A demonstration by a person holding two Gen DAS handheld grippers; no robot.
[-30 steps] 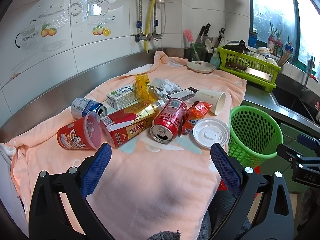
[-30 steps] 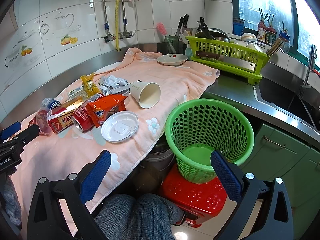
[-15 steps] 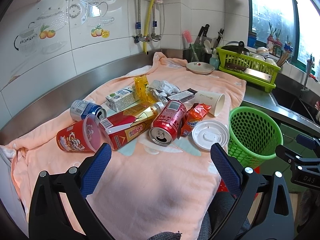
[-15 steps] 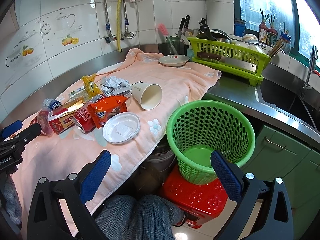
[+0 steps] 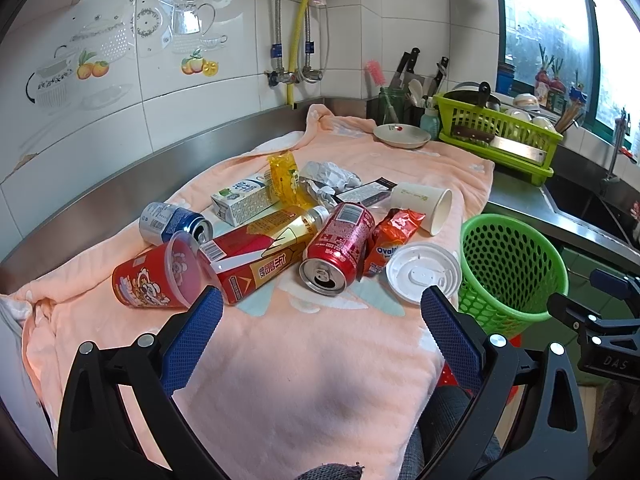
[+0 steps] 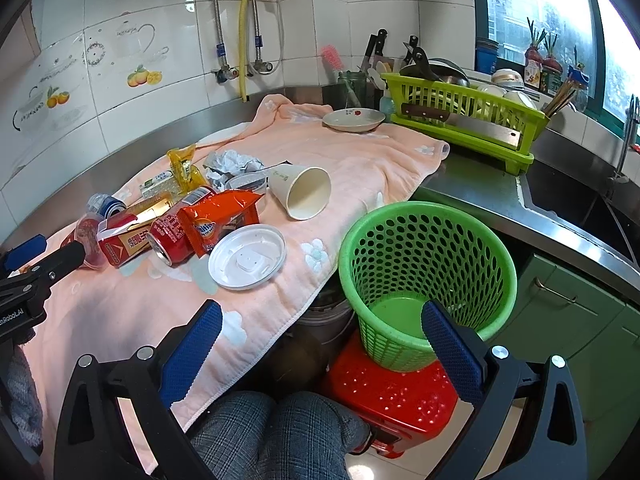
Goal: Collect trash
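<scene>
A kitchen with white wall tiles holds a steel bench [image 5: 520, 204] covered by a soft pink towel [image 5: 288, 360]. The trash lies in a loose heap in the middle of the towel: a red can [image 5: 340, 246] on its side, a blue can [image 5: 170, 222], a red plastic cup [image 5: 156, 280], a red and gold carton [image 5: 256, 252], an orange snack bag [image 5: 390, 240], a paper cup [image 5: 424, 206] on its side and a flat white lid [image 5: 422, 272]. A green plastic basket [image 6: 424, 272] with round holes stands on a red stool [image 6: 392, 396] just beside the bench edge; I see nothing inside it.

The left gripper [image 5: 318, 330] and the right gripper [image 6: 320, 336] both have their blue ribbed fingers [image 5: 192, 332] wide apart and hold nothing. The collecting seems not yet begun. The next move probably needs one gripper to go down to a near piece; the round smooth can may roll, and the thin lid lies flat on the cloth, so it is hard to pinch.
</scene>
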